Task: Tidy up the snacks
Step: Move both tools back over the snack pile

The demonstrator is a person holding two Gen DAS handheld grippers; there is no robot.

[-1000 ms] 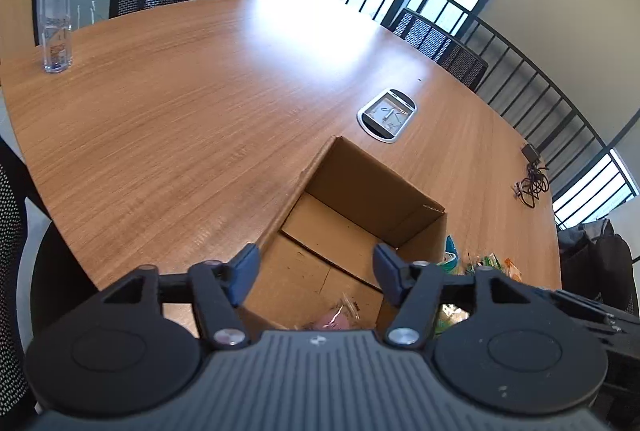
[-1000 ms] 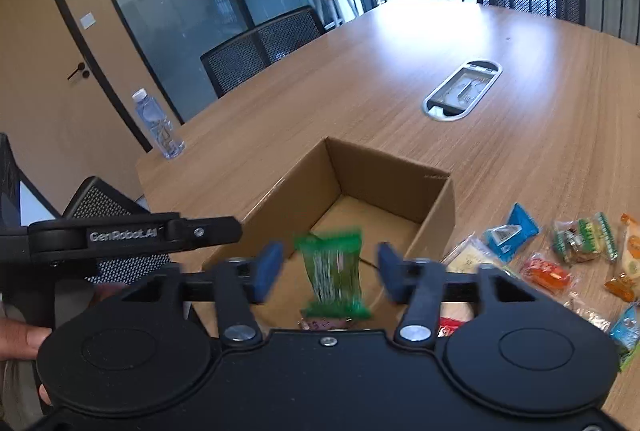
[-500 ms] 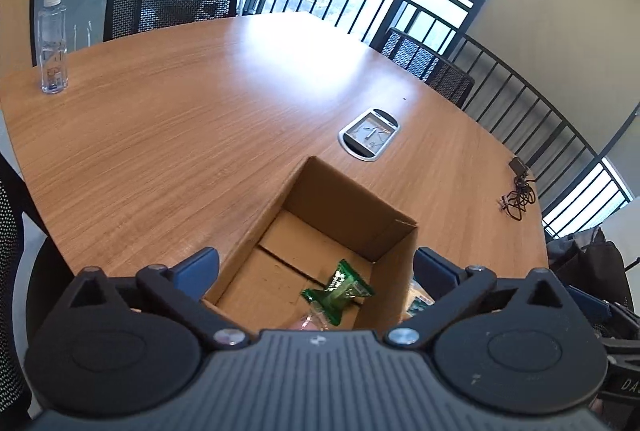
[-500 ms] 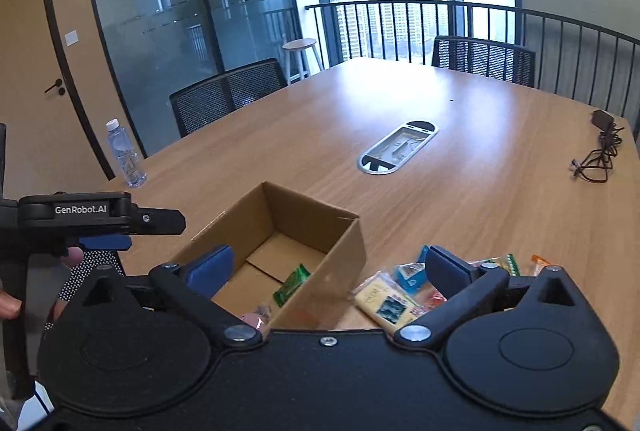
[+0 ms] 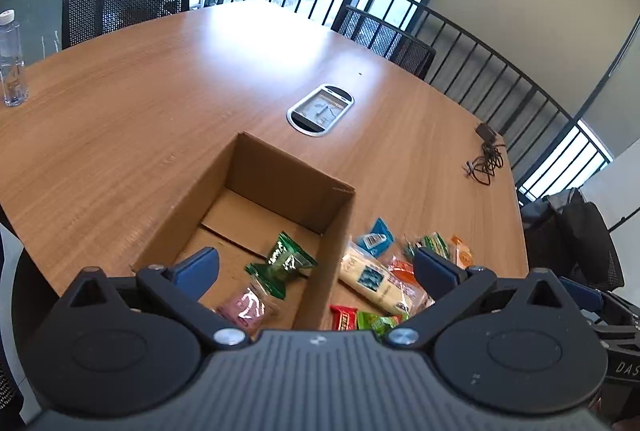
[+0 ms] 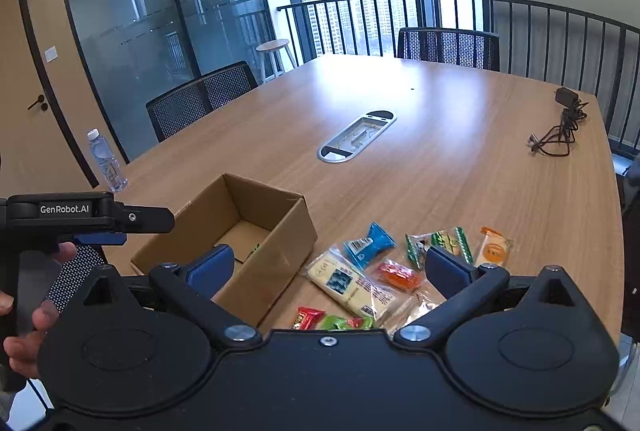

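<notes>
An open cardboard box (image 5: pixel 336 231) (image 6: pixel 280 231) stands on the wooden table. Inside it lie a green snack packet (image 5: pixel 282 263) and a pink packet (image 5: pixel 244 311). Several loose snacks lie to the right of the box: a pale yellow packet (image 5: pixel 374 283) (image 6: pixel 348 285), a blue one (image 5: pixel 374 237) (image 6: pixel 368 243), an orange one (image 6: pixel 398 271) and green ones (image 6: pixel 444 241). My left gripper (image 5: pixel 316 269) is open and empty above the box's near end. My right gripper (image 6: pixel 332 269) is open and empty above the box's right wall and the snacks.
A water bottle (image 5: pixel 10 63) (image 6: pixel 106 163) stands at the table's far left. A metal cable hatch (image 5: pixel 320 109) (image 6: pixel 356 141) is set in the table's middle. A black charger with cable (image 6: pixel 560 127) lies at the right. Mesh chairs (image 5: pixel 124 7) surround the table.
My right gripper let go of the green packet, which dropped into the box. Both grippers opened wide and drew back and up from the box.
</notes>
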